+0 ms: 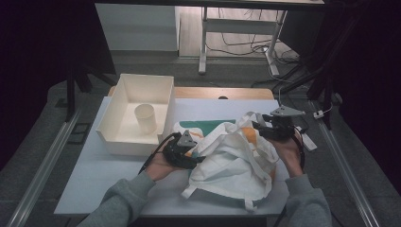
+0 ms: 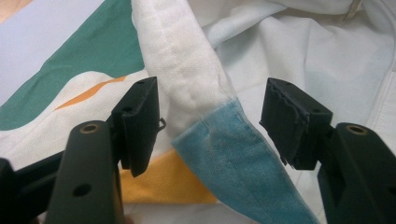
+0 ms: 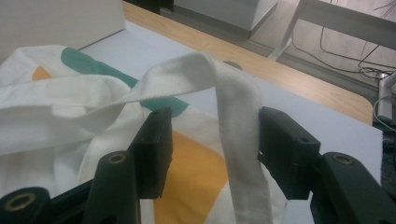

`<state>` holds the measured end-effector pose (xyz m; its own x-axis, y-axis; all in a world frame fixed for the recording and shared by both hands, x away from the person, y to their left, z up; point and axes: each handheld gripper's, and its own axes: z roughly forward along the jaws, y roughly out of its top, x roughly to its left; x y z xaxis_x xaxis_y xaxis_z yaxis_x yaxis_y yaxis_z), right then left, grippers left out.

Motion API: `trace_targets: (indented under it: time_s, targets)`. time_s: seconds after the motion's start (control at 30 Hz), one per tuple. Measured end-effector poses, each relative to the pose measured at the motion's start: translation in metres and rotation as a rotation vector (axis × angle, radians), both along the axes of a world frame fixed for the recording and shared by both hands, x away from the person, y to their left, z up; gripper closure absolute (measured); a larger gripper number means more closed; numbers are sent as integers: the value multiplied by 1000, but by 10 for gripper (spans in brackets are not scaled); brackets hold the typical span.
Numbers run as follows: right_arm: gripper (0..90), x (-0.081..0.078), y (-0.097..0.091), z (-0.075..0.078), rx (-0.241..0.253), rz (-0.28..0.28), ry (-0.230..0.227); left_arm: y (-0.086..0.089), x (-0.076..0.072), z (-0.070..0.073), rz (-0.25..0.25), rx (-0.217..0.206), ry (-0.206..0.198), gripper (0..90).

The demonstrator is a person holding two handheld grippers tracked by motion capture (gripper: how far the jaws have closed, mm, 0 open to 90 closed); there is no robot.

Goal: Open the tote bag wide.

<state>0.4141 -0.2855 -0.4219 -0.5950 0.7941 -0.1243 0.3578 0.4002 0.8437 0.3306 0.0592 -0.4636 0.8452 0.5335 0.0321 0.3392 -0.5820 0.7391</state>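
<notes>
A white cloth tote bag (image 1: 236, 161) with green, orange and blue patches lies crumpled on the table. At the bag's left edge my left gripper (image 1: 183, 147) stands open, pointing into the cloth. In the left gripper view a white and blue fold of the bag (image 2: 205, 116) runs between the jaws of my left gripper (image 2: 210, 121), clear of the right pad. My right gripper (image 1: 265, 130) is at the bag's far right corner. Its jaws stand apart in the right gripper view (image 3: 212, 149), and a white strap (image 3: 238, 126) hangs between them against the right pad.
A cream open bin (image 1: 118, 113) stands at the table's back left with a pale cup (image 1: 145, 118) upright inside. The white table top (image 1: 94, 179) has bare room at front left. Desk legs and cables lie on the floor beyond.
</notes>
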Motion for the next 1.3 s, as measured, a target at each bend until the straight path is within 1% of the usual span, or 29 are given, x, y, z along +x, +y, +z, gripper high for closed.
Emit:
trace_targets:
  time_s: [0.3,0.4,0.47,0.57,0.7,0.77,0.9,1.03,1.3]
  targets:
    - [451,-22,-15,21,44,2,-40,2,0,1,3,-8,-7,371]
    - [451,-28,-21,27,64,9,-41,1,-1,2,5,-12,-9,371]
    - [452,-31,-23,28,65,16,-35,2,-1,2,4,-14,-11,371]
    - [452,-36,-23,27,53,30,-24,2,-1,2,4,-15,-12,371]
    - [452,-41,-22,24,52,45,-5,3,-1,3,9,-18,-16,371]
    - [452,-46,-19,23,38,59,4,3,-2,4,10,-19,-18,371]
    - [451,-49,-17,23,32,69,5,3,-2,4,10,-21,-21,371]
    - [452,-52,-12,21,30,86,10,3,-3,6,9,-24,-24,371]
    - [451,-57,5,9,-8,139,51,4,-3,9,11,-30,-37,371]
